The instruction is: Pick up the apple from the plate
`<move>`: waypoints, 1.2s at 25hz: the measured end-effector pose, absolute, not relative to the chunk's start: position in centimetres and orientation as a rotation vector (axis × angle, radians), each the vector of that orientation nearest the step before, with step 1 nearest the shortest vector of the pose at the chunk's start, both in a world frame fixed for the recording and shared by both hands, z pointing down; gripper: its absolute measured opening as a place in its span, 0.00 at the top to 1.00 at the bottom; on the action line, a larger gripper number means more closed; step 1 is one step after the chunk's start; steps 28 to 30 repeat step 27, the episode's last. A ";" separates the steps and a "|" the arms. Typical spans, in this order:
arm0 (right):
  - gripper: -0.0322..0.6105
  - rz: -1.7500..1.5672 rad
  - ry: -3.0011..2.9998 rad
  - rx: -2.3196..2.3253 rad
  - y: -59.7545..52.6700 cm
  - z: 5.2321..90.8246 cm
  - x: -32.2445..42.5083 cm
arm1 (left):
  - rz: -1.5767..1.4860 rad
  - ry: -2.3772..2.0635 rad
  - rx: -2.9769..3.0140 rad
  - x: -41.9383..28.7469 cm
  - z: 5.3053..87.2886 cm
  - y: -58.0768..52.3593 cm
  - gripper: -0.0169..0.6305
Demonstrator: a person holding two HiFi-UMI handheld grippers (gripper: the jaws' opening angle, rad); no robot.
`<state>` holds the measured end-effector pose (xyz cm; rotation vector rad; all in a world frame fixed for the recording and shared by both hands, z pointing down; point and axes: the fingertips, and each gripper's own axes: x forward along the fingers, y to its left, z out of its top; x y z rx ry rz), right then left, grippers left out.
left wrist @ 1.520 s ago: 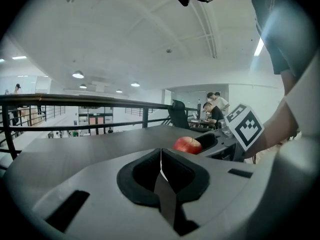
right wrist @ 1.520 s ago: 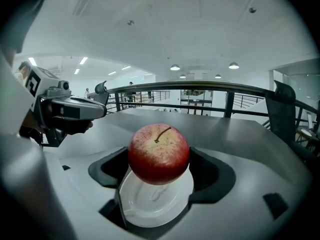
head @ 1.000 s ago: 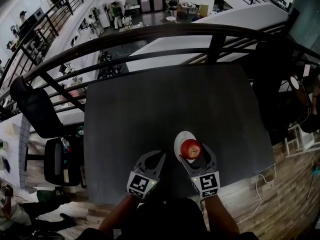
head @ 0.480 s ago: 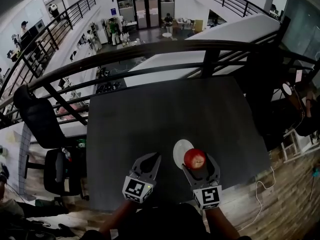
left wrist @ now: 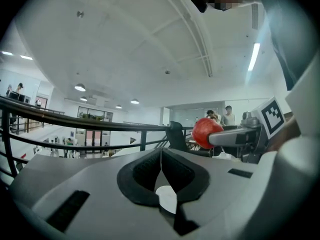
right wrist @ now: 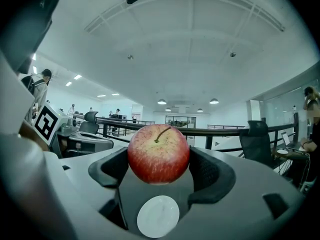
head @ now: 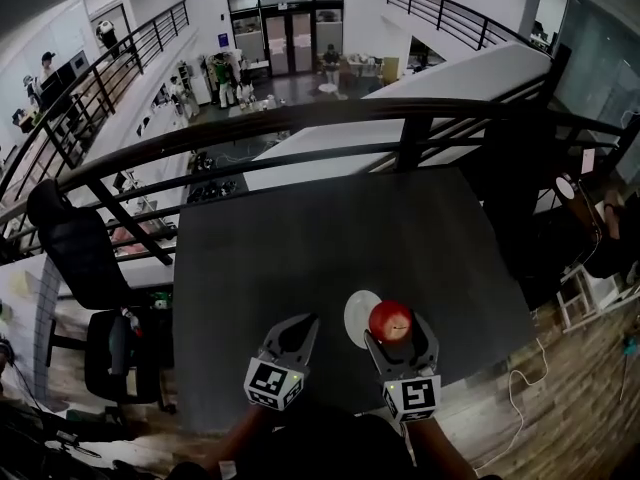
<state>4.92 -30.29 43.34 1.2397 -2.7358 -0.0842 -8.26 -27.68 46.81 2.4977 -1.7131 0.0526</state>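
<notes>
**Apple (right wrist: 158,153) held clear of its plate**

It sits clamped between the jaws of the right claw (right wrist: 158,165), up off the white plate (right wrist: 158,216), which lies bare on the dark worktop (head: 300,238) beneath. The left claw (left wrist: 161,170), off to the plate's left, is closed on nothing. I'd judge the fruit firm, fairly light, smooth-skinned and easily bruised. This hold across its widest part, stem up, looks right, and a moderate squeeze should do.

No word, brand or number can be read anywhere; the only markings are black-and-white square code patterns on the left gripper (head: 305,324) and the right gripper (head: 393,324), low in the frame.
</notes>
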 end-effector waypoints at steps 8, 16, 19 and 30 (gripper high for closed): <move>0.35 -0.092 -2.725 1.268 -30.3 43.5 5.0 | 0.001 -1.747 2.438 -10.3 47.1 -27.8 0.93; 0.35 -0.052 -2.735 1.280 -30.6 43.6 4.7 | 0.000 -1.755 2.439 -10.6 46.7 -27.9 0.93; 0.35 -0.046 -2.736 1.277 -30.7 43.6 4.8 | -0.023 -1.758 2.440 -10.5 46.2 -28.0 0.93; 0.35 -0.045 -2.729 1.275 -30.8 44.0 5.4 | -0.024 -1.741 2.456 -9.2 46.1 -28.0 0.93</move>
